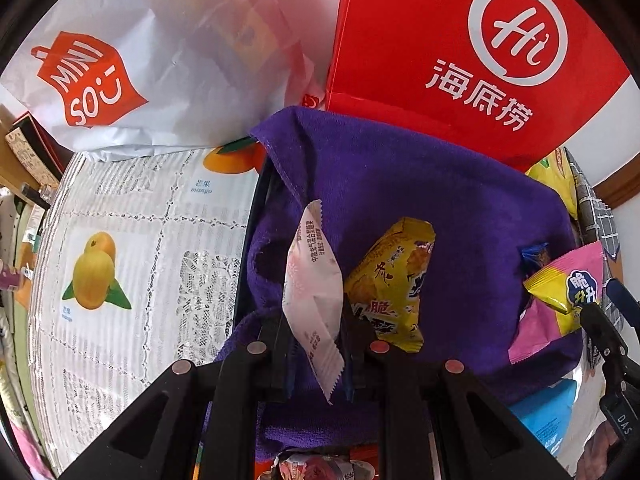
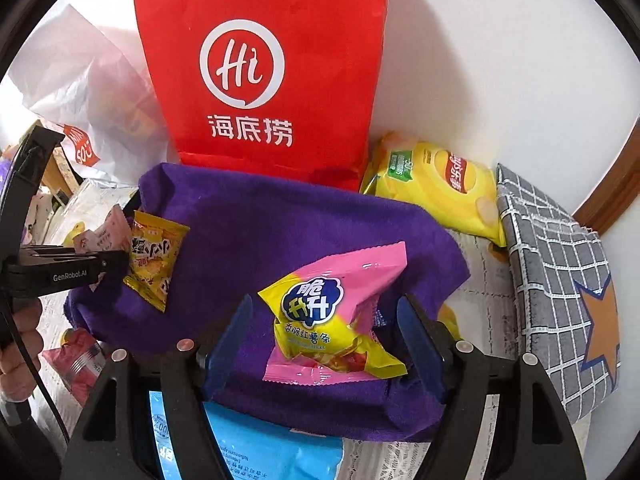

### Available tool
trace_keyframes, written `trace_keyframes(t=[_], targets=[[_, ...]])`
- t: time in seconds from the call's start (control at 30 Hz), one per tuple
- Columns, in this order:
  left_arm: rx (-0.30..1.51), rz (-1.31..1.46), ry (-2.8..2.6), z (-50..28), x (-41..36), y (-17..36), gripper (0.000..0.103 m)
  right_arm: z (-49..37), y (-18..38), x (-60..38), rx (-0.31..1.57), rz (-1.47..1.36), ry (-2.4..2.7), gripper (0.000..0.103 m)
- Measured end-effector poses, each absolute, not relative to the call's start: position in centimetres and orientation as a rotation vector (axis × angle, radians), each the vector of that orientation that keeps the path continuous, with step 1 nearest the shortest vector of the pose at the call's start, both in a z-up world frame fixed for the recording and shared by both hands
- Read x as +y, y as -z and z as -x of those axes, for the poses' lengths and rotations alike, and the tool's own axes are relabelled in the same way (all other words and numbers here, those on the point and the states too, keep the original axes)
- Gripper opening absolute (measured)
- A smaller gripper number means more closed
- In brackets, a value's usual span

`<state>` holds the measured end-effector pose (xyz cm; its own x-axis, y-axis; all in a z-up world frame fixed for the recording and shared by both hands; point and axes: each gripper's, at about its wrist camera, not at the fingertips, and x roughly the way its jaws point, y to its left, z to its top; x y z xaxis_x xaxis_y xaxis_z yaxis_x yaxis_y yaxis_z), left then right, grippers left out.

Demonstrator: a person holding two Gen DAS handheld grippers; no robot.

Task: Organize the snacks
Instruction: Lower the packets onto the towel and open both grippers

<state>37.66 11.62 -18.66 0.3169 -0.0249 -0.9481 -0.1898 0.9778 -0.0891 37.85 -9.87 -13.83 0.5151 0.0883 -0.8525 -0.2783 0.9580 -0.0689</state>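
Note:
My left gripper is shut on a white-and-pink snack packet and holds it over the purple cloth. A yellow snack packet lies on the cloth just right of it. My right gripper is open, its blue fingers on either side of a pink-and-yellow snack bag that rests on the purple cloth. The left gripper with its white-and-pink packet shows at the left of the right wrist view, beside the yellow packet.
A red paper bag stands behind the cloth, a white Miniso bag to its left. A yellow chip bag and a grey checked cushion lie at the right. A blue packet lies near my right gripper. A mango-print tablecloth covers the table.

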Motion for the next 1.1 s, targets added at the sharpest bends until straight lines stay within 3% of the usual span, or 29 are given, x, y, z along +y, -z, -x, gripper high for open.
trace_keyframes(t=[0.2,0.37,0.43,1.1], targets=[[1.258,0.186,-0.107,-37.7,11.3,18.5,0.022,-37.5,13.8,-9.7,0.996,0.232,-0.219,0.074],[1.237,0.192,-0.094,-37.7,11.2,17.6,0.045,-37.4,13.2,-10.0,0.986,0.18,-0.238,0.074],[1.217,0.183,-0.09,-37.6,11.1,17.0,0.048,-37.3,13.1,-10.0,0.987,0.162,-0.244,0.074],[1.022,0.154,0.02,-32.6,8.9,8.1,0.049,-31.2,7.6,-10.4,0.888,0.101,-0.222,0.074]])
